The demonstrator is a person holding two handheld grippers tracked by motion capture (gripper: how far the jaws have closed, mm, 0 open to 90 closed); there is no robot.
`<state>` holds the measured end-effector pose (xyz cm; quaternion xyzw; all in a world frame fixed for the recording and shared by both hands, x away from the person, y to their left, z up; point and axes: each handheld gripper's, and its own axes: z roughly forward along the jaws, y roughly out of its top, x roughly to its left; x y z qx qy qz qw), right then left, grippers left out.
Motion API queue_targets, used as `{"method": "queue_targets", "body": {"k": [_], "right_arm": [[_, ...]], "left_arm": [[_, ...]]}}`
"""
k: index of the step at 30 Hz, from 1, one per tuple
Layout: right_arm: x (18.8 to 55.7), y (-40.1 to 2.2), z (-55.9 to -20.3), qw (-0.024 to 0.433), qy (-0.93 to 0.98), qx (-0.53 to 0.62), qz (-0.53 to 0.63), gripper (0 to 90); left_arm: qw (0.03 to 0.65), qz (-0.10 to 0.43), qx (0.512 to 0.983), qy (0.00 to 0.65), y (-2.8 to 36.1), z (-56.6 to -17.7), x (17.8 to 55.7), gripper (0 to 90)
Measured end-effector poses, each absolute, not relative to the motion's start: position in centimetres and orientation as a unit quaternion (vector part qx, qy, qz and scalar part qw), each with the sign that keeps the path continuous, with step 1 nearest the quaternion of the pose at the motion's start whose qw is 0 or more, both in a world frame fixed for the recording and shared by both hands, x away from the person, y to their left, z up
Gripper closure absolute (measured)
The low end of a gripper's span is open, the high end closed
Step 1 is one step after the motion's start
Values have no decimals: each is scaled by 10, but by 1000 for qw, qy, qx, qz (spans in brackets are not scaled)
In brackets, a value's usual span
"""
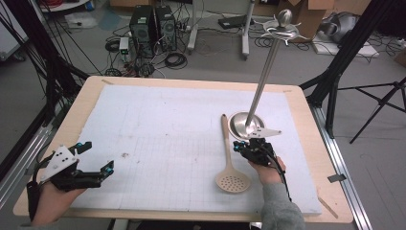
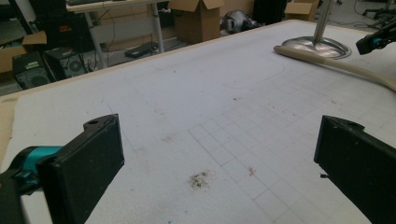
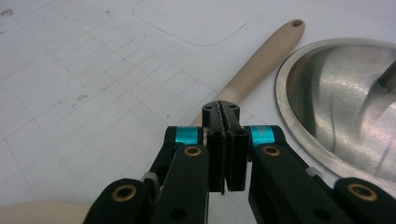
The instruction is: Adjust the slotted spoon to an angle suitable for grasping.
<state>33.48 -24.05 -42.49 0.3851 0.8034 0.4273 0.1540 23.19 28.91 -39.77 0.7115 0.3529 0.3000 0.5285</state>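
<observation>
A beige slotted spoon lies flat on the white gridded mat, its handle pointing away from me. Just right of the handle stands a steel rack with a round base and a tall pole topped by hooks. My right gripper hovers between the spoon handle and the base. In the right gripper view its jaws are pressed shut with nothing between them, the spoon handle passing beneath. My left gripper rests at the mat's front left, open wide over bare mat.
The steel base lies close on the right of my right gripper. A small dark stain marks the mat between the left gripper's jaws. Wooden table edge borders the mat. Computers, cables and tripod legs stand on the floor beyond.
</observation>
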Motion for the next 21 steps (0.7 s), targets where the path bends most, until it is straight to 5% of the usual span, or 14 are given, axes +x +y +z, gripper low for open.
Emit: {"method": "queue_targets", "body": {"k": [21], "right_arm": [[345,-234,-438,130,812,405,400,894]], "left_arm": [[526,296,713,357,291,-400,226,18]]}}
